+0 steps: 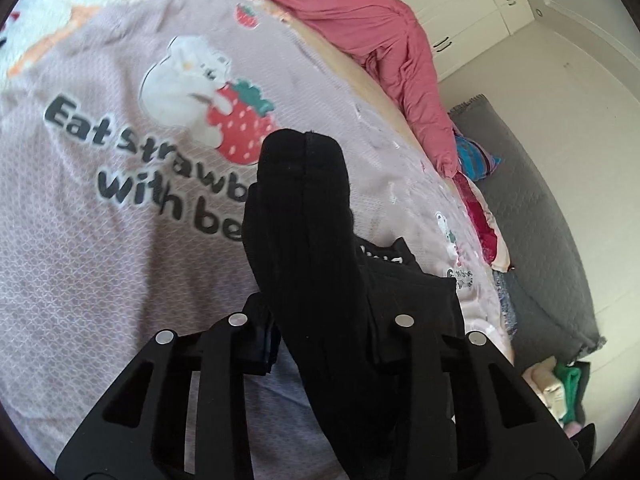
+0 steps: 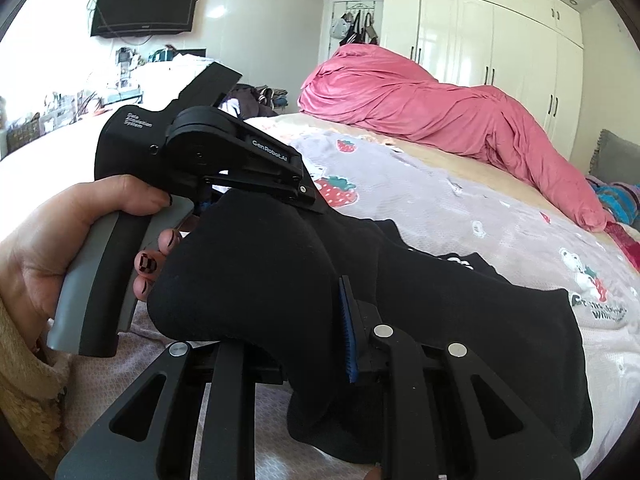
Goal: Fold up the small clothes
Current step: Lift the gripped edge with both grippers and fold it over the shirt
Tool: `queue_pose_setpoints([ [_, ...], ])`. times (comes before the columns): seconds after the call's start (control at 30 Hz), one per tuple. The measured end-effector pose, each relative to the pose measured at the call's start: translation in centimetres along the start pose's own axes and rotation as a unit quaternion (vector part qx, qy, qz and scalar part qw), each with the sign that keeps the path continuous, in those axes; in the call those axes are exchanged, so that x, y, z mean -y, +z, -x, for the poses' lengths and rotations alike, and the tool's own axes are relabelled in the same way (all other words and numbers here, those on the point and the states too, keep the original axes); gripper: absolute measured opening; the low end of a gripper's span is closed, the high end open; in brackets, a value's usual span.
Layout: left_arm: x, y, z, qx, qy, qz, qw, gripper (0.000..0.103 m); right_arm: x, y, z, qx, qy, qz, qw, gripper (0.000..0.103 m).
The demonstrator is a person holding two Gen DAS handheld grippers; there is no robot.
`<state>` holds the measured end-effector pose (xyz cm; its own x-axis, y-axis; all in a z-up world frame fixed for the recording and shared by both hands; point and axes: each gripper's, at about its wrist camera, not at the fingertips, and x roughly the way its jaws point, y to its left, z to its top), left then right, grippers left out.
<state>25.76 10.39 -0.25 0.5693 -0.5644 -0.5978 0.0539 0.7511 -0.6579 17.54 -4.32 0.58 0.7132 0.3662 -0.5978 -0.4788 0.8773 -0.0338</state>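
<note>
A black sock (image 1: 304,216) lies between the fingers of my left gripper (image 1: 320,332) and sticks out forward over the bed; the sock hides the jaws, so their state is unclear. In the right wrist view the same black sock (image 2: 248,272) drapes across my right gripper (image 2: 304,348), whose blue pad (image 2: 347,336) shows with a wide gap, open. The left gripper body (image 2: 224,152), held by a hand, sits above the sock. More black clothing (image 2: 500,320) lies on the bed beneath.
A lilac strawberry-print blanket (image 1: 120,200) covers the bed. A pink duvet (image 2: 440,120) is heaped at the far side. A grey mat (image 1: 540,240) and coloured clothes (image 1: 476,156) lie on the floor beside the bed. White wardrobes (image 2: 500,40) stand behind.
</note>
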Motion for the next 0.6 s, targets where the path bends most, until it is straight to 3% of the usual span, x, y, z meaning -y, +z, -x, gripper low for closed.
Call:
queue_pose_setpoints([
  [0.37,4.2,-0.6,-0.5,0.013,0.012,-0.040,0.9990,0.023,2.9,-1.3,1.9,0.023,-0.007,-0.050,0.998,0.016],
  [0.6,8.1,-1.3,-2.3,0.006,0.020,-0.068,0.9975,0.023,6.4,-2.6,3.3,0.026,-0.007,-0.114,0.993,0.015],
])
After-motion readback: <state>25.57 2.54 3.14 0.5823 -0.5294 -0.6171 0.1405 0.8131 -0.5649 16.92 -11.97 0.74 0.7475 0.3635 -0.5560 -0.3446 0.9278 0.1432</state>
